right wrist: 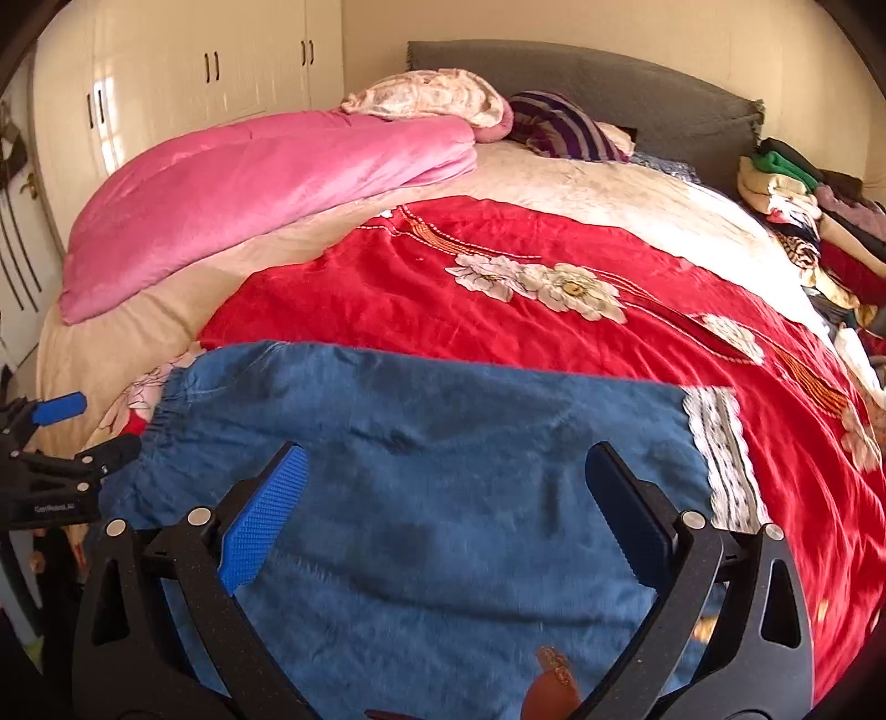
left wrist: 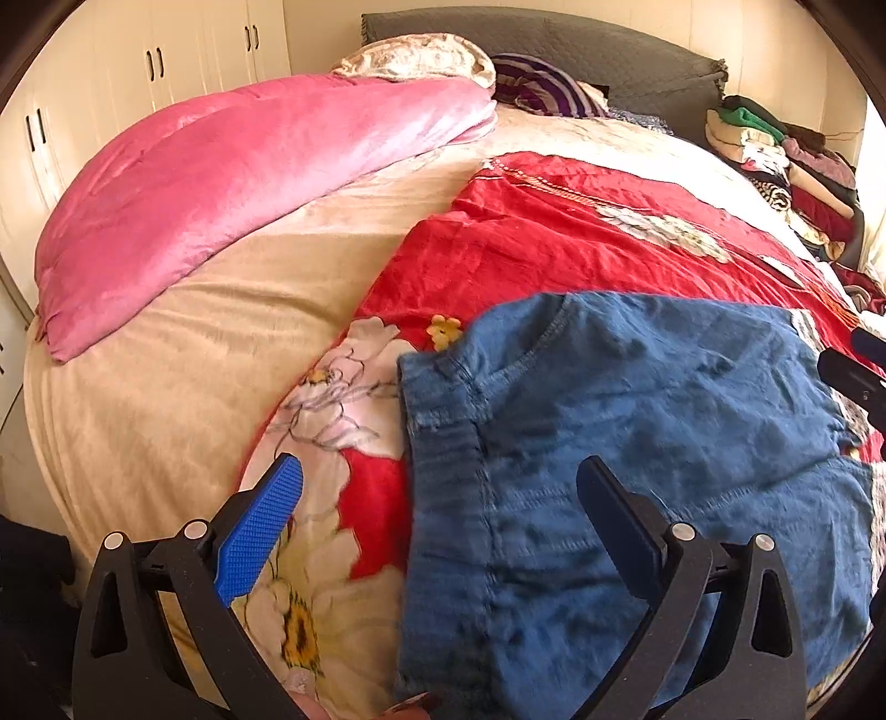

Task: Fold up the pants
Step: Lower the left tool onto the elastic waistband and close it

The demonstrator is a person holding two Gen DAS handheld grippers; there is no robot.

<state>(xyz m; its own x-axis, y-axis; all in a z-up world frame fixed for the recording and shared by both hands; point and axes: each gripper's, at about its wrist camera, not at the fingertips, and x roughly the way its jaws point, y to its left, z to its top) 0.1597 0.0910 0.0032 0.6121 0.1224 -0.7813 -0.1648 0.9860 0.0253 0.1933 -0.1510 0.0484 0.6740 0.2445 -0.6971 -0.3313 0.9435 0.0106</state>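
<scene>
Blue denim pants [left wrist: 637, 443] lie folded flat on a red floral bedspread [left wrist: 554, 243]; they also show in the right wrist view [right wrist: 432, 471], with a lace-trimmed hem [right wrist: 720, 454] at the right. My left gripper [left wrist: 443, 487] is open and empty, hovering over the pants' left edge. My right gripper [right wrist: 443, 471] is open and empty above the middle of the pants. The left gripper also shows at the left edge of the right wrist view [right wrist: 61, 443].
A pink quilt [left wrist: 221, 188] lies at the bed's far left on a beige blanket [left wrist: 166, 387]. Pillows [left wrist: 542, 83] sit by the grey headboard [left wrist: 637, 50]. A stack of folded clothes [left wrist: 786, 166] is at the right. White wardrobes [right wrist: 194, 72] stand behind.
</scene>
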